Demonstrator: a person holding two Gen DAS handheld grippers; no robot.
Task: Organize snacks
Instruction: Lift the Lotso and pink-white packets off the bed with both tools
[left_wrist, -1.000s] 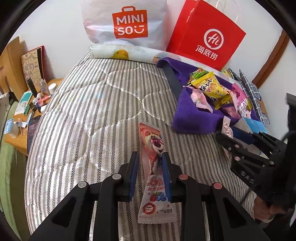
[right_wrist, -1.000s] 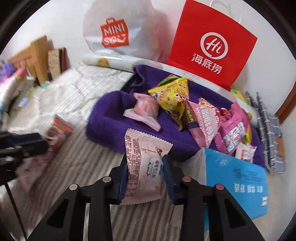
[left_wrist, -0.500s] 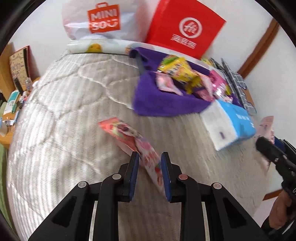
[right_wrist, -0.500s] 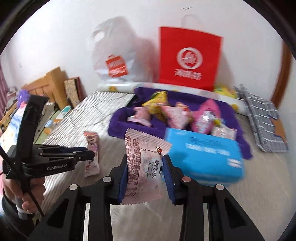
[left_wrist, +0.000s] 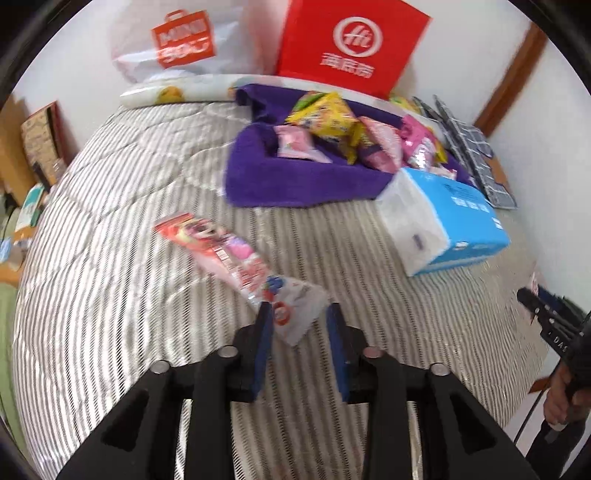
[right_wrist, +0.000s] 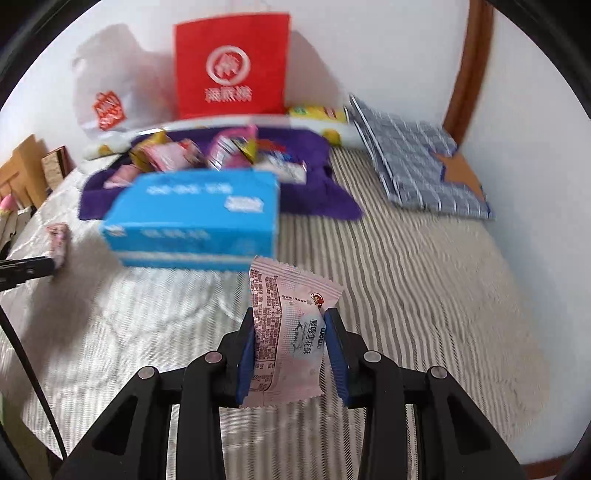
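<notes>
**K:** Left wrist view, big stuff first: striped quilted bed cover (left_wrist: 110, 258) fills the frame. White MINISO bag (left_wrist: 181, 40) and red paper bag (left_wrist: 351, 40) stand against the wall at the far end. Purple towel (left_wrist: 295, 184) lies below them with a snack pile (left_wrist: 354, 133) on it; blue tissue pack (left_wrist: 450, 218) touches its near right corner

**M:** Left gripper?

**K:** left gripper (left_wrist: 300, 314) has just been opening. Jaws stand partly apart; long pink snack bar (left_wrist: 229, 254) lies flat on the cover, its clear end between the pads. Looks let go, right pad clear of it

**M:** Right side?

**K:** right gripper (right_wrist: 290, 325) is clamped on a pale pink snack packet (right_wrist: 291, 328), held upright off the cover, tissue pack just beyond. Folded checked cloth (right_wrist: 413, 173) sits at far right. Frame is blurred, snack labels in the pile unreadable
</notes>
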